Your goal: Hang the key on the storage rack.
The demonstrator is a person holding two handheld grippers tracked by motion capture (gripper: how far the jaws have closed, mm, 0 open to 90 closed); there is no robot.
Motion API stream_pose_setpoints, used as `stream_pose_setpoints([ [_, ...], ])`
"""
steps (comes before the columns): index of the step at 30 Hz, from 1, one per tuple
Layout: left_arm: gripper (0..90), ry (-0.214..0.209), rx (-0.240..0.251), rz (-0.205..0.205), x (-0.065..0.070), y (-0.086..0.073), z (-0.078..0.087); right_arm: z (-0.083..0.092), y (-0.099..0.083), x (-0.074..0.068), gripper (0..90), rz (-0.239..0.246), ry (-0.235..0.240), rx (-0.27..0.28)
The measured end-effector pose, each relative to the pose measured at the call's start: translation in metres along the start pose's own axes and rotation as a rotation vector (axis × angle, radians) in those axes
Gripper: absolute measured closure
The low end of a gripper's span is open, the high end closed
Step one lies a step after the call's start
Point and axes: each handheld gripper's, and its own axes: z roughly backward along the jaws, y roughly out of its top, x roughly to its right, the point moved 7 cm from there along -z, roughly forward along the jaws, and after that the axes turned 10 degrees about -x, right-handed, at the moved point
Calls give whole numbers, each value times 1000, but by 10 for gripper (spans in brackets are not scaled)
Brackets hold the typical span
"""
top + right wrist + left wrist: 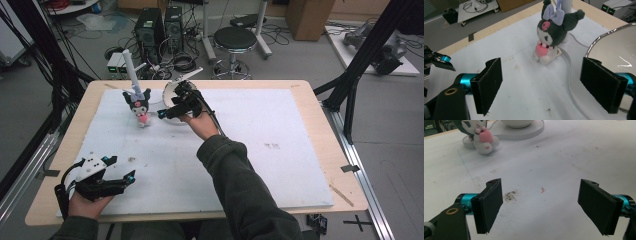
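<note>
The right gripper (167,113) stands wide open, released, with nothing between its black pads and touching nothing. Just to its left sits the small dark-grey and white plush doll with a lilac bow and pink heart (138,106), upright on the white foam mat (260,150), apart from the jaws and slightly beyond them. A round mirror on a white disc base (614,47) stands close on the gripper's right, and a white upright post (130,67) rises behind the doll. The left gripper (120,181) rests at the near left edge, also wide open and empty, well apart from the doll.
</note>
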Motion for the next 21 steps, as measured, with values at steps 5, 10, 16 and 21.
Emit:
stream_pose_setpoints([
  [5,203,-2,0,1,0,0,0,9,-1,-1,157,11,-8,11],
  [10,203,-2,2,1,0,0,0,16,-2,-2,125,21,-22,21],
  [16,202,-3,0,1,0,0,0,25,-3,-3,123,18,-26,41],
  [21,202,-3,-3,2,0,0,0,32,-7,-2,121,14,-28,62],
])
